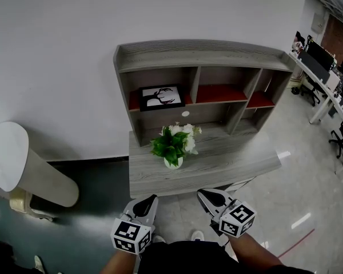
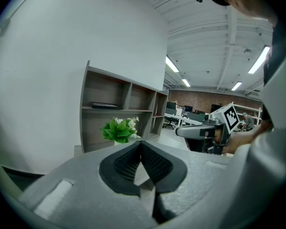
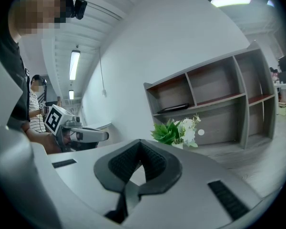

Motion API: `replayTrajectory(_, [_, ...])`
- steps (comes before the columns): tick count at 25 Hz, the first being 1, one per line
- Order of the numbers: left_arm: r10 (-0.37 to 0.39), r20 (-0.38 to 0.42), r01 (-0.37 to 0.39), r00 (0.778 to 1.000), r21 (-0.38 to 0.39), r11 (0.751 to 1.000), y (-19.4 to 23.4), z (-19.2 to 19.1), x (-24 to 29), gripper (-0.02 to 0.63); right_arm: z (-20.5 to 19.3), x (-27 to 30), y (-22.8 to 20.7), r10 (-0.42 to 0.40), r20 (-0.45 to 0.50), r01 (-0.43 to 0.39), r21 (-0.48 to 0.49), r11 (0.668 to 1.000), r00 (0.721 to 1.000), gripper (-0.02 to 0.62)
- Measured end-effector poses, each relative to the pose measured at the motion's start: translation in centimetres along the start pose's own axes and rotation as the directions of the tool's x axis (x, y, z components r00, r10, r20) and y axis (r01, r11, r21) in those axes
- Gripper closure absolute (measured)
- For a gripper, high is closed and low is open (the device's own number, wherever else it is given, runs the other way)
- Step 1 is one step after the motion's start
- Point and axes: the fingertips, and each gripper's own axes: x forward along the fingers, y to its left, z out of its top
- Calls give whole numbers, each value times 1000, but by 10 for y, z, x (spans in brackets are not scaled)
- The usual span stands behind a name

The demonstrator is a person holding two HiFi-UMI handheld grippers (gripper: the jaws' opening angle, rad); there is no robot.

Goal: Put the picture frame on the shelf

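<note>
In the head view, the picture frame [image 1: 162, 96] lies in the left compartment of the shelf [image 1: 200, 55], so we judge the placing done. In the left gripper view, our left gripper [image 2: 141, 144] is clenched, empty. In the right gripper view, the right gripper [image 3: 139, 144] is likewise. No further move seems needed.

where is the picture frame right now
In the head view the picture frame lies in the left compartment of the shelf unit, left of centre, just above and behind the potted plant.
</note>
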Motion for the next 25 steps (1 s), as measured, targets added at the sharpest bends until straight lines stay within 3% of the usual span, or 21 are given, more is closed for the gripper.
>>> replayTrajectory(25, [16, -2, -16, 1000, 5, 1000, -2, 1, -2, 597, -2, 0, 0, 22, -6, -22, 0, 1000, 1000, 581])
